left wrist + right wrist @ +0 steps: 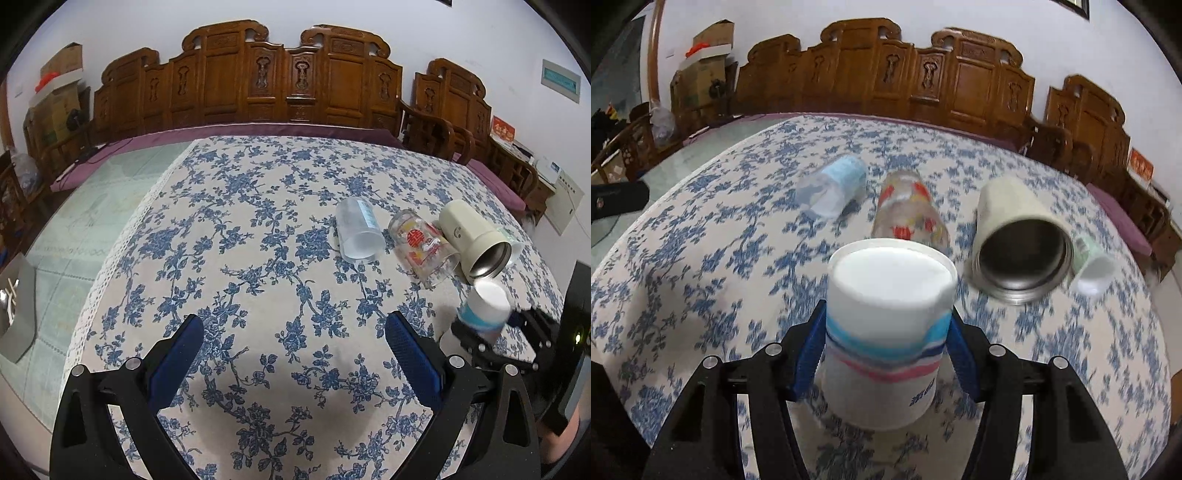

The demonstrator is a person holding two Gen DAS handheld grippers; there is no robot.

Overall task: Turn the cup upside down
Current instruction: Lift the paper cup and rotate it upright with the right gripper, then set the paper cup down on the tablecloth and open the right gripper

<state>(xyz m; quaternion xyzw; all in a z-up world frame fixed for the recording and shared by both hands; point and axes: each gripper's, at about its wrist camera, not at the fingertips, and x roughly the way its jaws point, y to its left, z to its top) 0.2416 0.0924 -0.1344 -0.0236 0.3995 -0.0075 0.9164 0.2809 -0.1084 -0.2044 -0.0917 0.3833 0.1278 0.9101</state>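
My right gripper [888, 343] is shut on a white paper cup [886, 325] with blue and pink stripes, holding it by its sides above the tablecloth with its flat base turned up and toward the camera. The same cup [485, 308] shows at the right of the left wrist view, held in the right gripper [491, 339]. My left gripper [293, 341] is open and empty, over the near part of the table.
Lying on their sides on the blue floral tablecloth [258, 258] are a clear plastic cup [356, 230], a printed glass [423, 247], a cream steel tumbler [474, 238] and a small pale green cup [1093, 264]. A carved wooden bench [258, 81] stands behind.
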